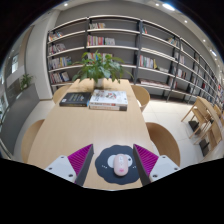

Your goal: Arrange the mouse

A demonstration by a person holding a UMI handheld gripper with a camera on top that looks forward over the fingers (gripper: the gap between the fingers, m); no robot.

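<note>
2 pink-padded fingers of the gripper (112, 163) stand apart, with the pink mouse (122, 167) between them, untouched. It rests on a dark round mat (107, 155) on the wooden table (85, 125).

The small pale computer mouse (122, 168) lies on a round dark mouse mat (118, 160) on the long light wooden counter (85, 130), between the fingers of the open gripper (113, 163). Beyond the mat lie stacked books (108, 98), then a leafy potted plant (98, 68); tall bookshelves (120, 45) stand behind
</note>
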